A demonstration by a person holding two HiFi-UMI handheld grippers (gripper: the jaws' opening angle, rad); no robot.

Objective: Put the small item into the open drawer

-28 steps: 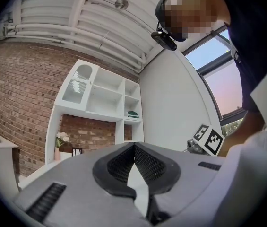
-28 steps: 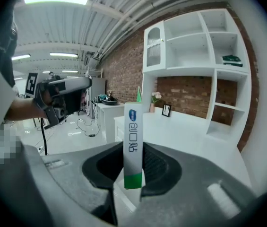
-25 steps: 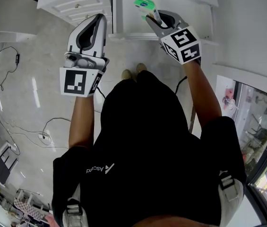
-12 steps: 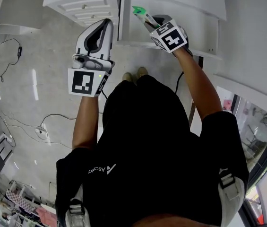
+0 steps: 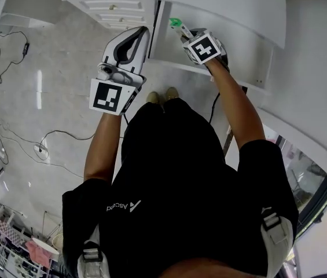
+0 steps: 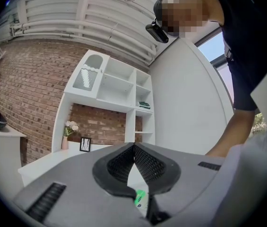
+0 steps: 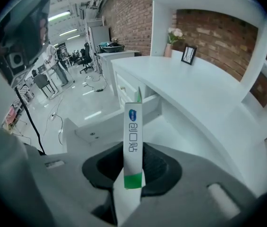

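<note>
The small item is a slim white box with a green end [image 5: 176, 23] [image 7: 133, 136]. My right gripper [image 5: 183, 31] [image 7: 134, 151] is shut on its lower part and holds it upright over the open white drawer [image 5: 241, 46] [image 7: 98, 126]. Level with the drawer's left side, the left gripper [image 5: 142, 33] [image 6: 134, 146] hangs with its pads pressed together and nothing between them. A bit of the green-ended box [image 6: 140, 196] shows beyond the left gripper's jaws.
A stack of closed white drawers [image 5: 118, 8] stands left of the open one. The white desk top [image 7: 194, 91] carries a picture frame [image 7: 188, 54] and a flower vase [image 7: 172, 37]. Cables [image 5: 13, 139] lie on the floor at the left. My feet [image 5: 163, 94] stand just before the drawer.
The right gripper has carried the box down toward the drawer and tipped forward. The left gripper has stayed shut beside the drawer. My head has shifted, so the furniture sits differently in view.
</note>
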